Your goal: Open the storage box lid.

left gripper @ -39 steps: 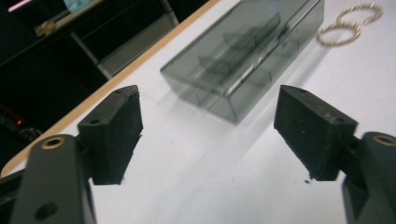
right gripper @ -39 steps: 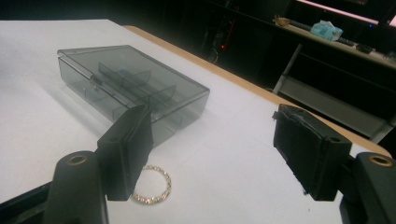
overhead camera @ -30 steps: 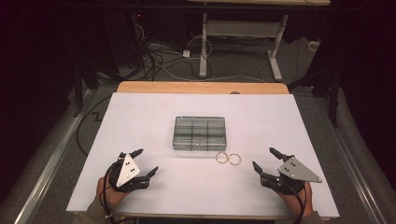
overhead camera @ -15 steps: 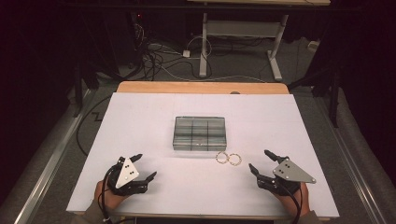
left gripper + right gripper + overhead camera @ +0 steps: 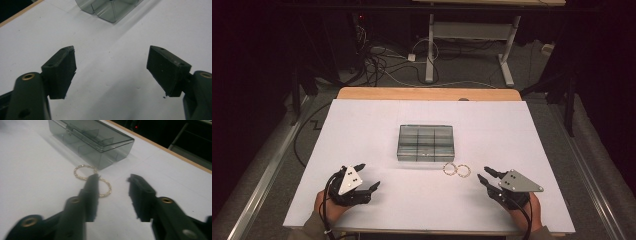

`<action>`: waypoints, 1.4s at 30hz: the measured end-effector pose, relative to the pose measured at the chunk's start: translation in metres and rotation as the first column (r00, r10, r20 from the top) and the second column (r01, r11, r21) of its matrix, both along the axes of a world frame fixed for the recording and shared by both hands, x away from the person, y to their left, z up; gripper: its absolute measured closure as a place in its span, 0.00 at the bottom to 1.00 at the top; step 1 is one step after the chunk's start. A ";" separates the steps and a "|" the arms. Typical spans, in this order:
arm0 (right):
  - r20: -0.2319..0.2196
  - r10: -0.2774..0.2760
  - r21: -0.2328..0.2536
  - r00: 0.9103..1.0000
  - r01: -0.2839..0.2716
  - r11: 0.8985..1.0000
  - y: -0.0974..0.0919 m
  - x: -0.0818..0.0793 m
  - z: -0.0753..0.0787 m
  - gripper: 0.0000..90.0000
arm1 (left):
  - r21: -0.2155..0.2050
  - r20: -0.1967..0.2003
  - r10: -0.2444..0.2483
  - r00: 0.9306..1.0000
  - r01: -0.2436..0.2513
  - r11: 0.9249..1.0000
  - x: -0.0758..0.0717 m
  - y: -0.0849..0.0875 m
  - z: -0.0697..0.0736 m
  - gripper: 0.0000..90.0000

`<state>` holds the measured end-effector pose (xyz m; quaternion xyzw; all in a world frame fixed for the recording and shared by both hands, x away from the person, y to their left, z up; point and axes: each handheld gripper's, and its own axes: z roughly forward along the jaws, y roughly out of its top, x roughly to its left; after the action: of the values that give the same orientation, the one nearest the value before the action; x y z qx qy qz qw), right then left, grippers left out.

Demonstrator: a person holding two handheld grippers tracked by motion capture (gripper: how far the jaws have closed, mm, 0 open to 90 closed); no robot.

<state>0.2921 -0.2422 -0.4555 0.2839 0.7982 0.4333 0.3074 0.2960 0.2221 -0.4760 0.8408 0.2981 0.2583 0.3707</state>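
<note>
**High view: both grippers low, jaws apart, nothing held**

Clear box sits mid-desk, lid closed. Two gold rings lie touching each other just off the box's near right corner. Left gripper rests near the desk's near left edge, right gripper near the near right edge, close to the rings. White desk.

Room's pretty dim, only the white tabletop is lit from overhead. Soft shadows, and the right tongs look smeared and out of focus up close.
</note>
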 end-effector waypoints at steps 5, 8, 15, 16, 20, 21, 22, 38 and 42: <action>-0.034 0.028 -0.007 0.999 -0.029 1.000 0.006 0.006 0.002 0.93 | -0.055 -0.050 -0.034 0.998 0.031 0.998 0.016 -0.003 0.006 0.38; -0.058 0.060 -0.028 0.997 -0.062 0.998 0.019 0.016 0.002 0.99 | -0.083 -0.101 -0.049 0.994 0.040 0.996 0.029 -0.007 0.008 0.44; -0.069 0.108 -0.076 0.992 -0.113 0.991 0.056 0.037 0.002 1.00 | -0.149 -0.171 -0.083 0.982 0.057 0.987 0.058 -0.020 0.014 0.56; -0.067 0.120 -0.082 0.991 -0.125 0.989 0.062 0.040 0.003 1.00 | -0.149 -0.176 -0.093 0.980 0.067 0.987 0.062 -0.023 0.014 0.56; -0.079 0.136 -0.093 0.988 -0.143 0.985 0.080 0.050 0.000 1.00 | -0.150 -0.202 -0.119 0.972 0.089 0.985 0.074 -0.034 0.013 0.63; -0.088 0.147 -0.093 0.985 -0.155 0.984 0.085 0.053 -0.002 1.00 | -0.150 -0.208 -0.122 0.971 0.092 0.984 0.076 -0.036 0.013 0.63; -0.099 0.164 -0.114 0.982 -0.175 0.978 0.099 0.058 -0.006 1.00 | -0.160 -0.216 -0.128 0.968 0.094 0.983 0.078 -0.037 0.012 0.63; -0.134 0.159 -0.155 0.978 -0.179 0.972 0.135 0.081 -0.017 1.00 | -0.196 -0.238 -0.145 0.960 0.099 0.976 0.092 -0.044 0.011 0.72; -0.132 0.167 -0.147 0.977 -0.186 0.972 0.137 0.082 -0.016 1.00 | -0.198 -0.238 -0.139 0.961 0.092 0.976 0.093 -0.045 0.011 0.72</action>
<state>0.3737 -0.1053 -0.4716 0.2117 0.8690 0.3766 0.2412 0.3893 0.1774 -0.4653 0.8446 0.3154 0.0988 0.4212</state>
